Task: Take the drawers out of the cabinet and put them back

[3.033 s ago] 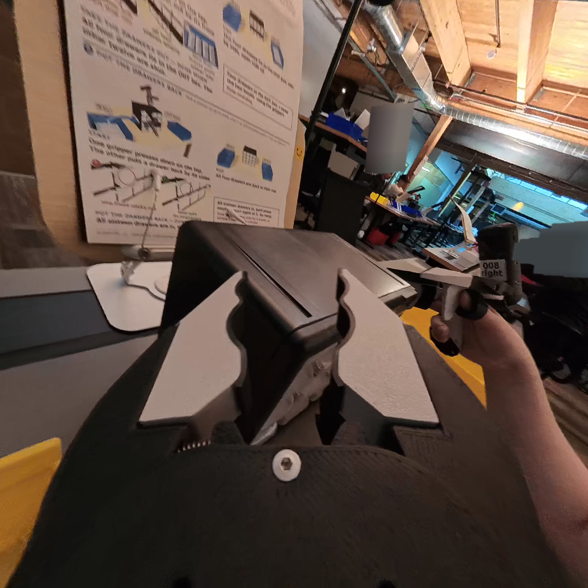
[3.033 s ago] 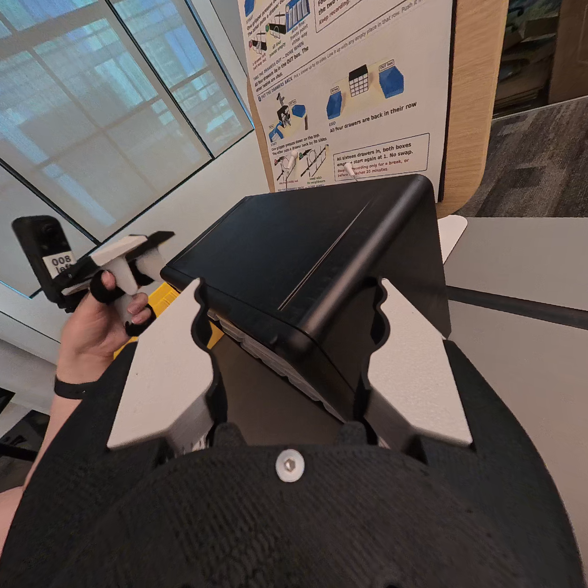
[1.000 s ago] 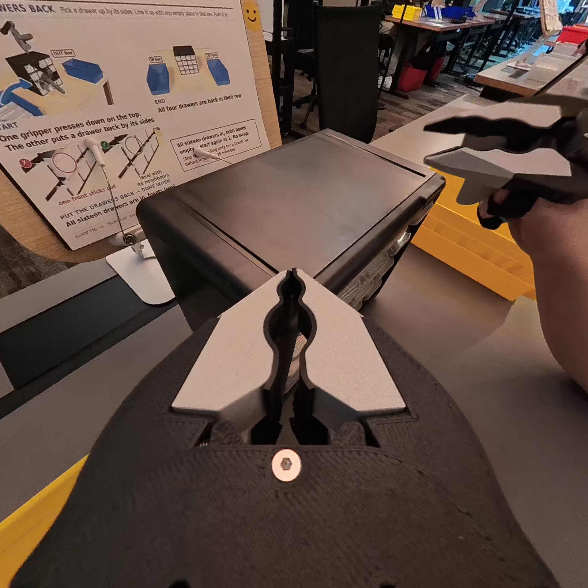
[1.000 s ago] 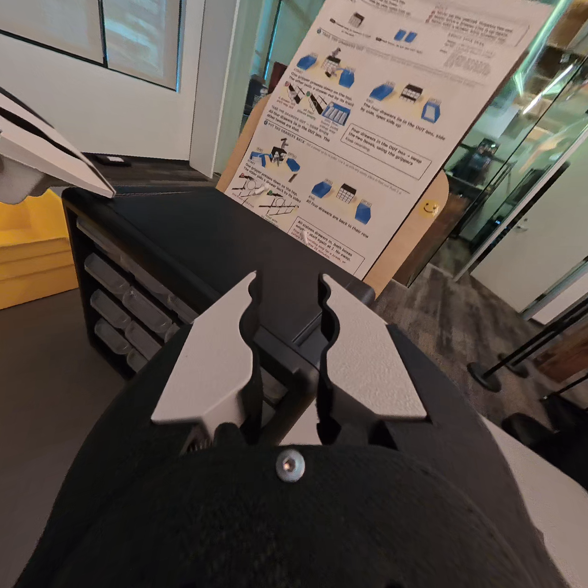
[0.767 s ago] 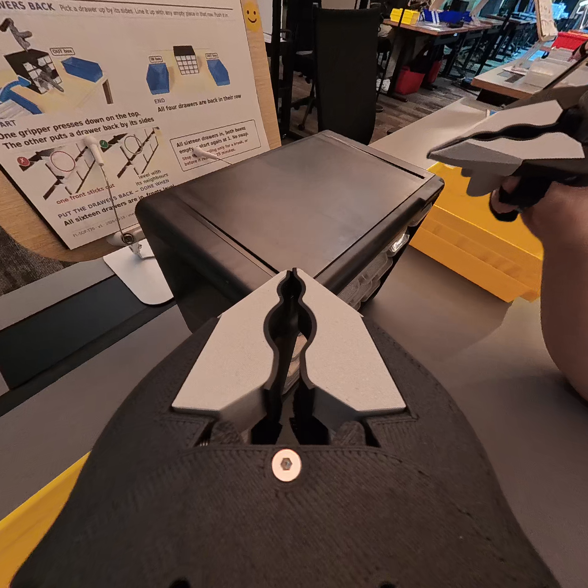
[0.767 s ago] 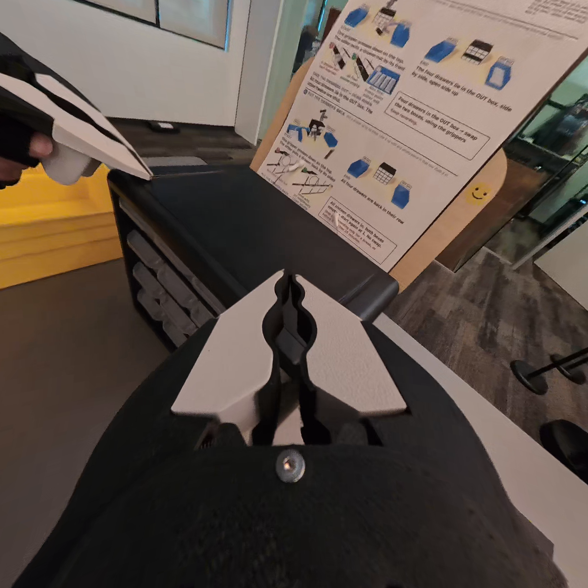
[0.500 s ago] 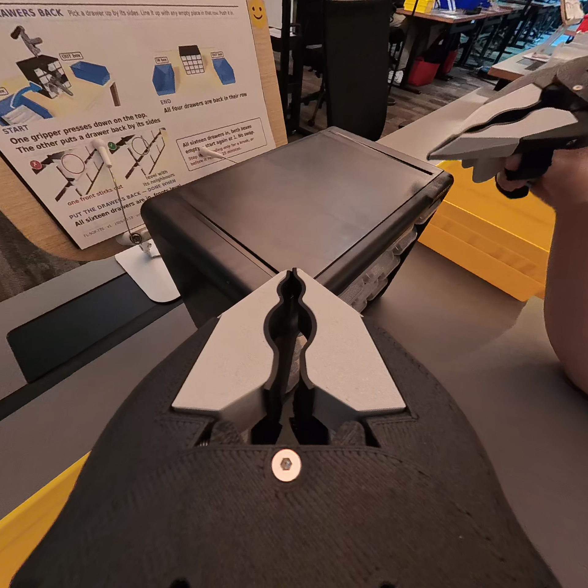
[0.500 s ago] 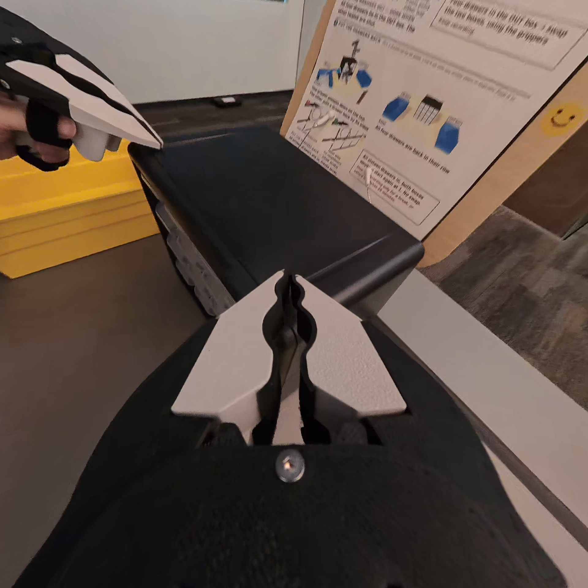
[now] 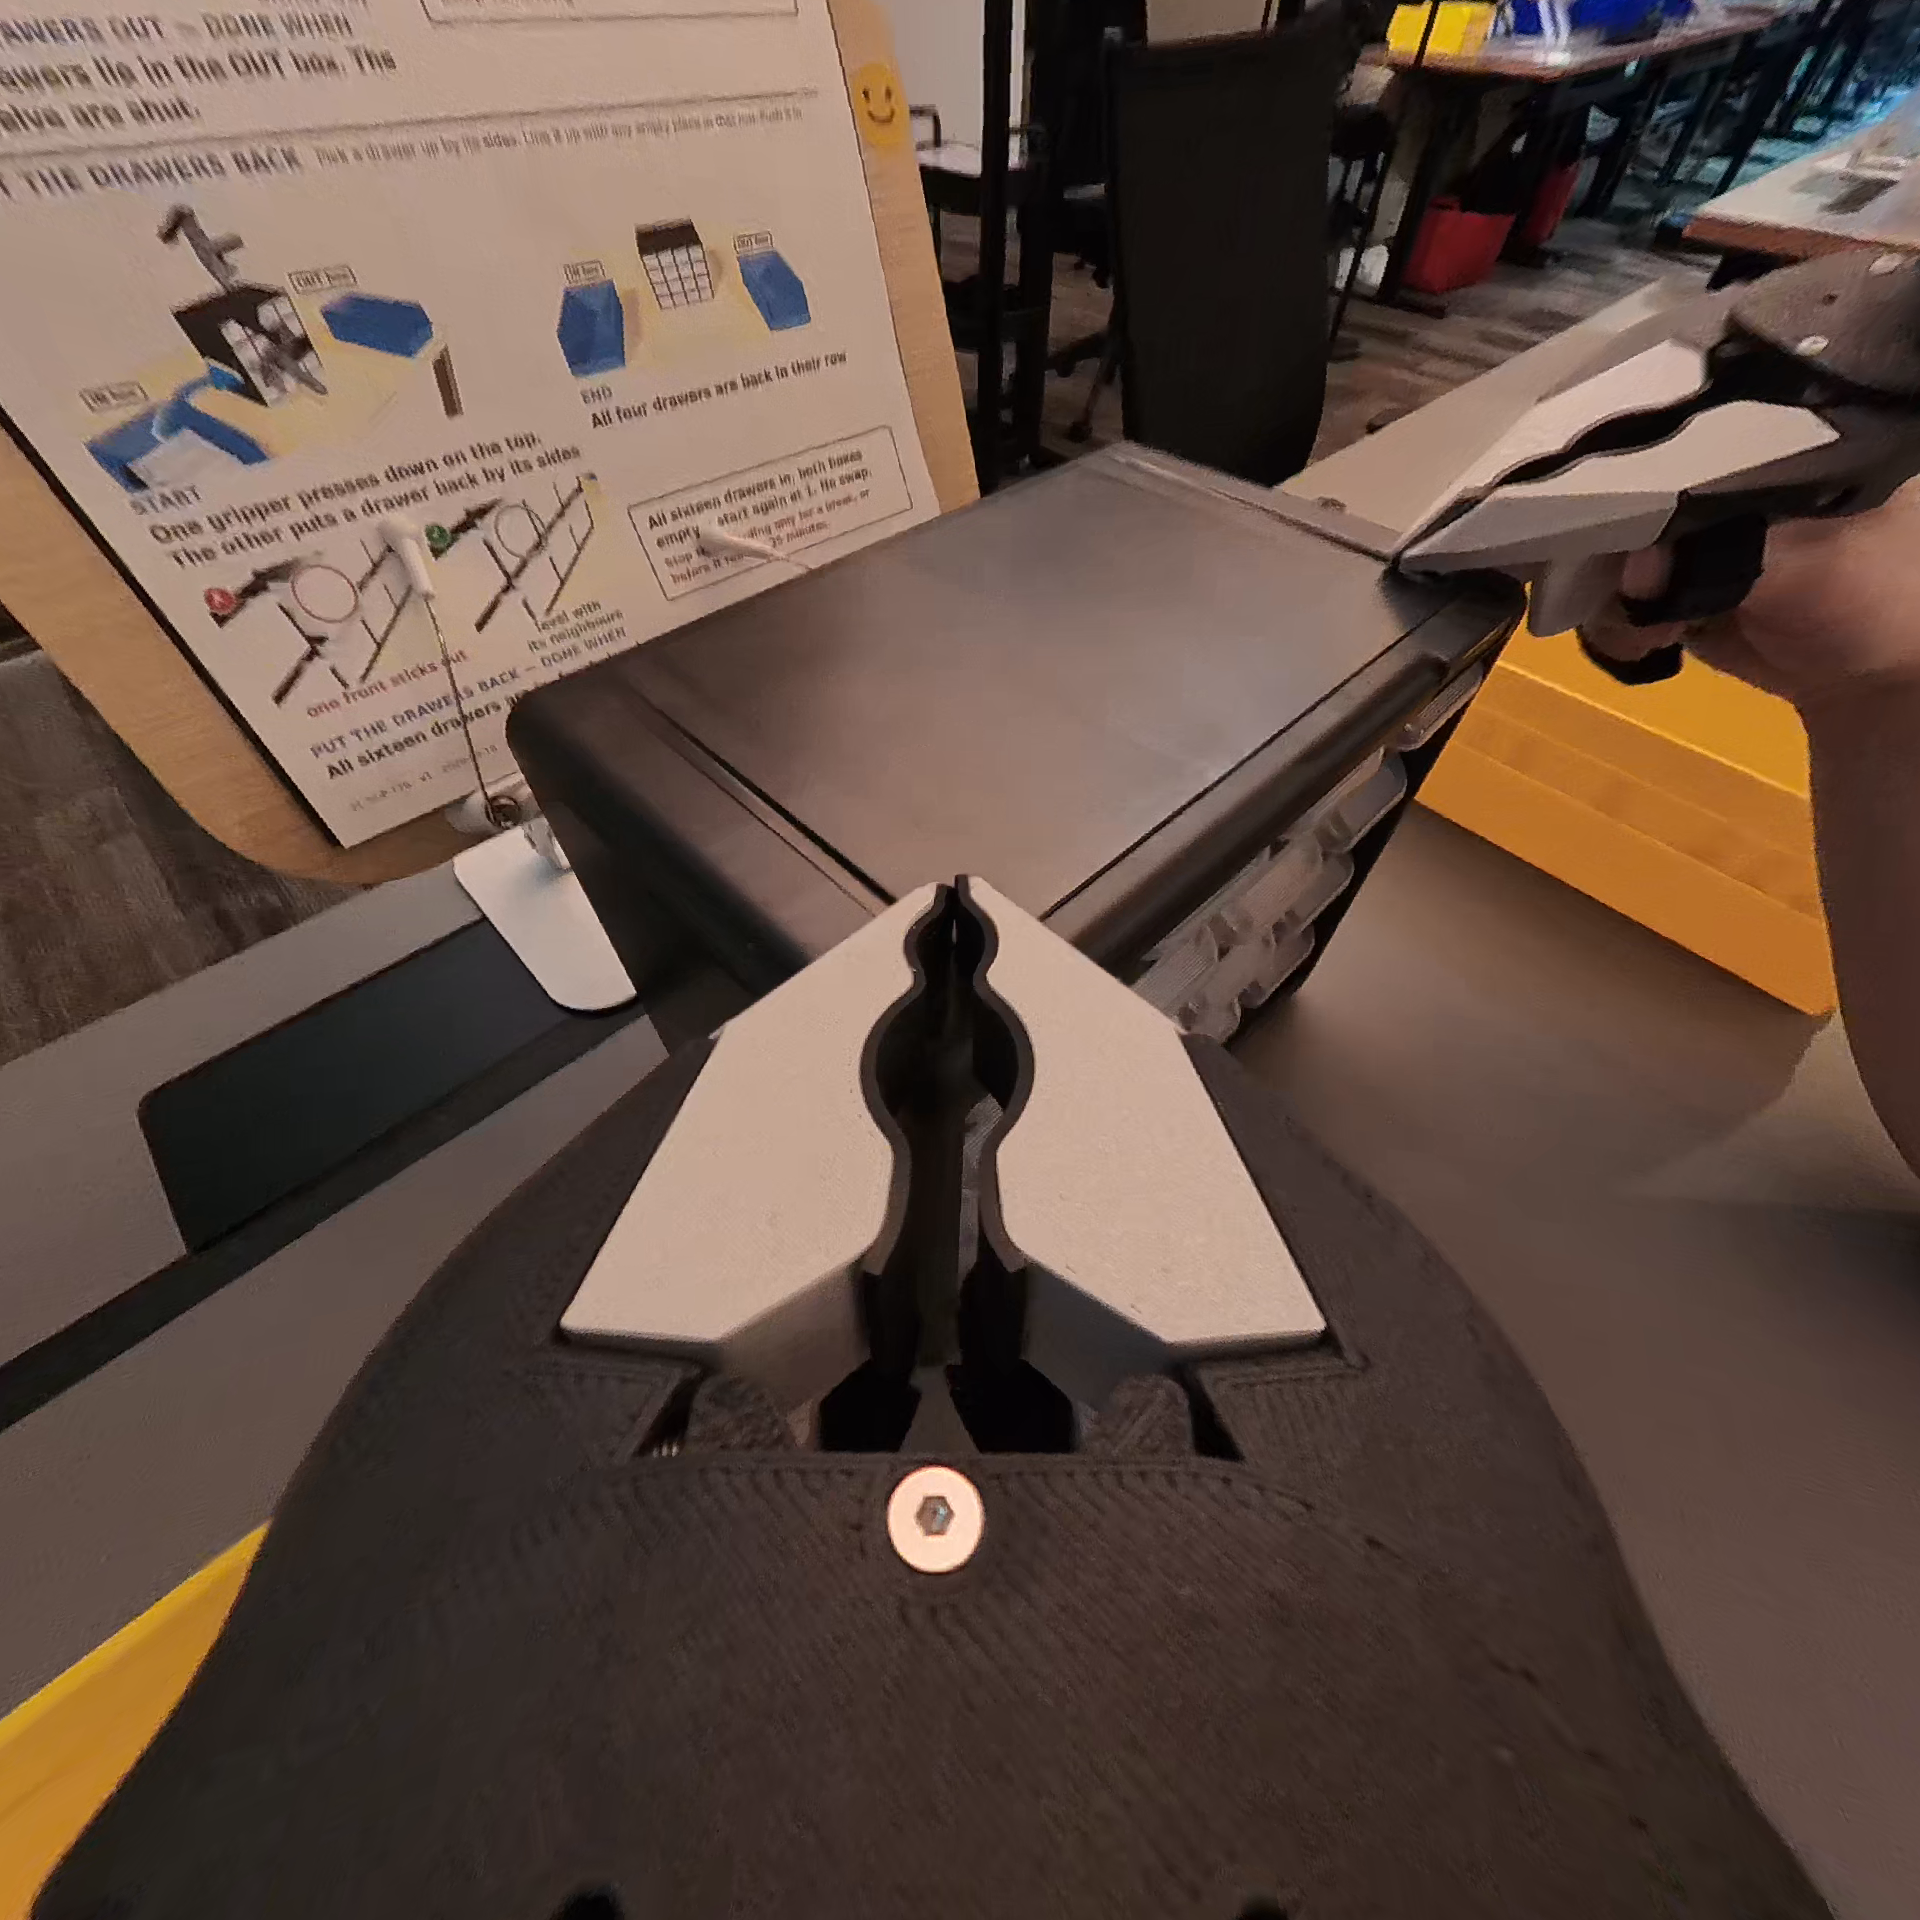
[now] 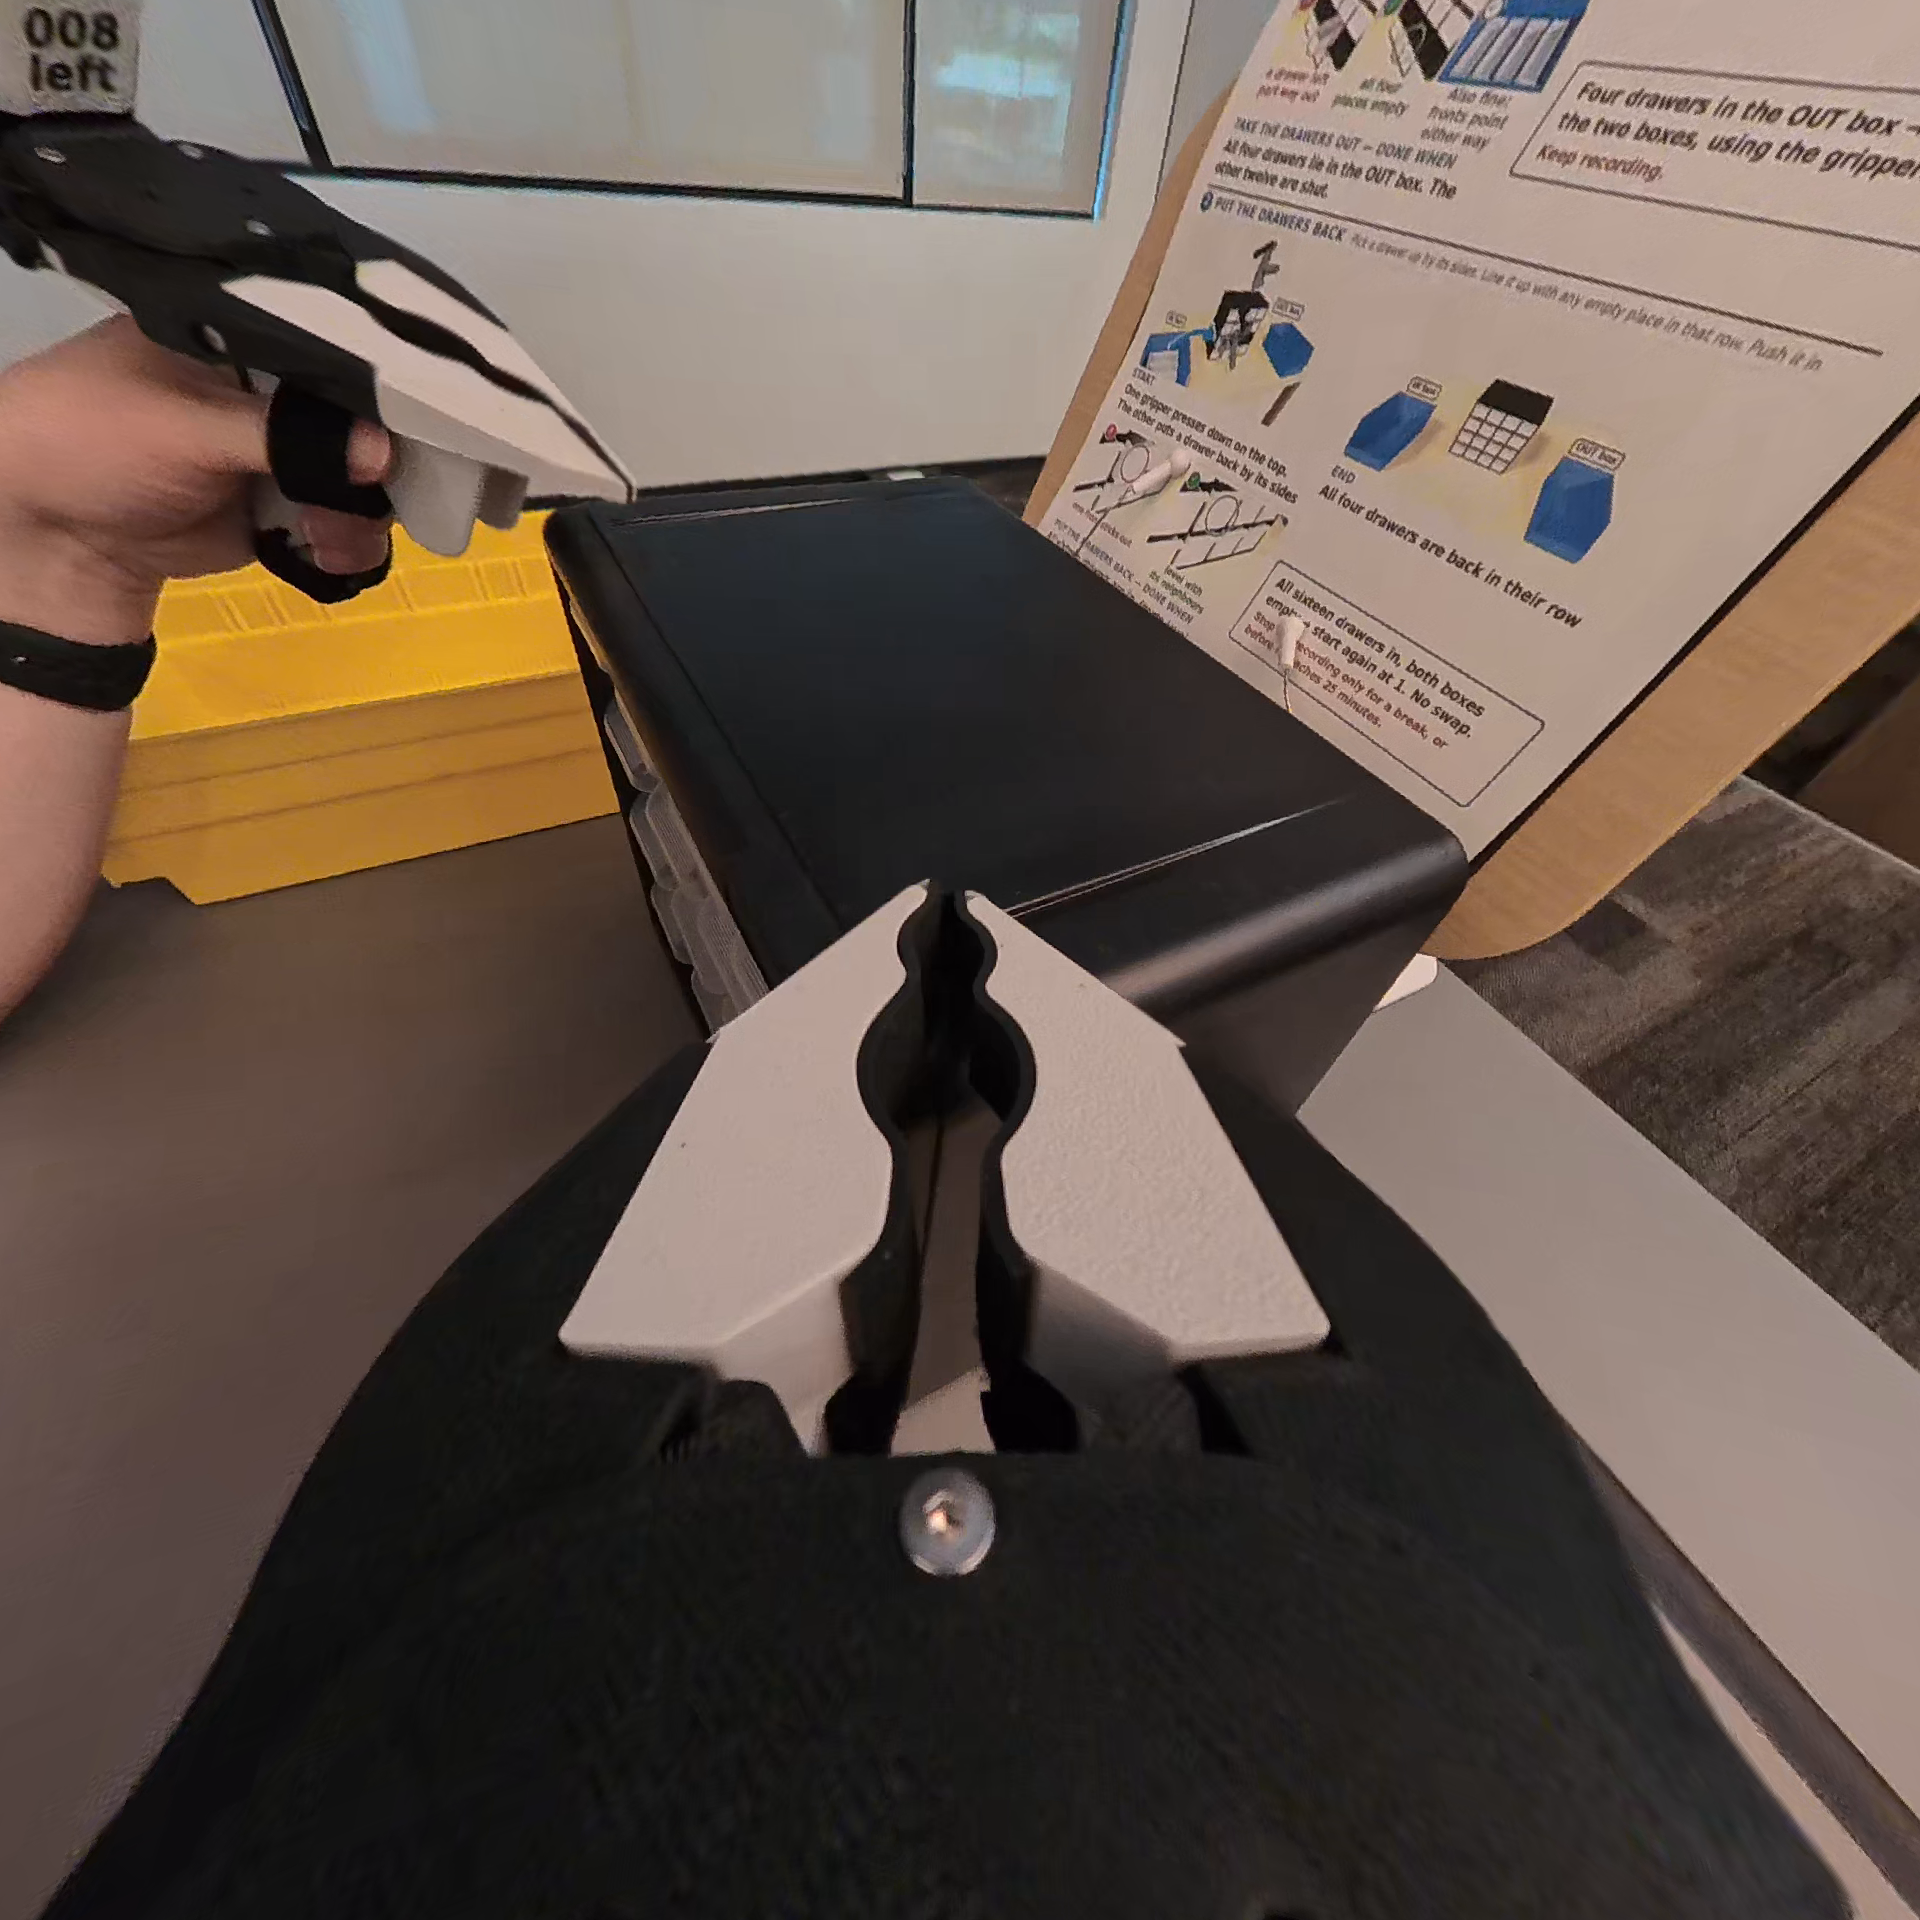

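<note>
The black cabinet (image 9: 1039, 665) stands on the grey table, with clear drawers (image 9: 1278, 894) in its front. My left gripper (image 9: 954, 891) is shut and empty, its tip at the cabinet's near top corner. My right gripper (image 10: 945, 894) is shut and empty, its tip at the opposite top corner. The left wrist view shows the right gripper (image 9: 1423, 551) resting on the cabinet's top corner. The right wrist view shows the cabinet (image 10: 987, 707), its drawers (image 10: 675, 831), and the left gripper (image 10: 613, 483) at or just over the far corner.
A yellow bin (image 9: 1621, 821) stands to the right of the cabinet and another to its left (image 10: 343, 727). An instruction poster (image 9: 416, 364) on a wooden board stands behind the cabinet, with a white stand base (image 9: 540, 914) beside it. Across from one pair of fingers to the other is roughly 20 centimeters.
Three seconds ago both grippers were open around the cabinet's edges. Both have since shut, the right one within the last second. The right gripper has come down onto the top corner.
</note>
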